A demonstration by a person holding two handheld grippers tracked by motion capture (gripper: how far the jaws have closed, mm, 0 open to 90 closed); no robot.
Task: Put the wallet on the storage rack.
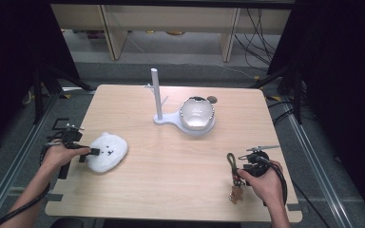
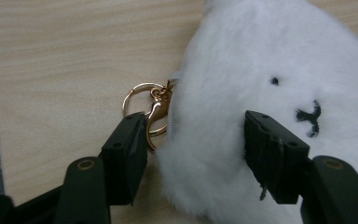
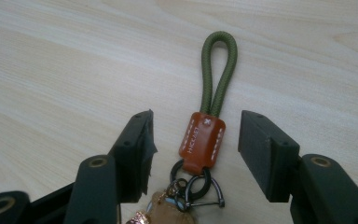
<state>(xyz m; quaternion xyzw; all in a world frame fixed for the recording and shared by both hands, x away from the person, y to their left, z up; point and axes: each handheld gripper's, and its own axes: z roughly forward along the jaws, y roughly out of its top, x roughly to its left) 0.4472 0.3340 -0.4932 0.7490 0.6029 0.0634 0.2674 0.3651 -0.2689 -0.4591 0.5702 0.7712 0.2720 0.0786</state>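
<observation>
A white plush toy [image 1: 107, 151] with a small black face lies at the table's left. In the left gripper view the plush toy [image 2: 270, 60] has a gold ring and clasp [image 2: 142, 100] at its edge. My left gripper [image 1: 89, 154] [image 2: 196, 135] is open, its jaws straddling the plush's near edge beside the clasp. At the table's right lies a keychain [image 1: 232, 166] with an olive cord loop [image 3: 219, 70], a brown leather tab [image 3: 202, 142] and dark metal rings. My right gripper [image 1: 241, 171] [image 3: 196, 128] is open, with the tab between its jaws and gaps on both sides.
A white stand with an upright post [image 1: 156, 92] and side pegs sits at the table's far middle. A shiny bowl [image 1: 197, 113] rests on the stand's base to its right. The light wooden table [image 1: 171, 161] ends close behind both hands.
</observation>
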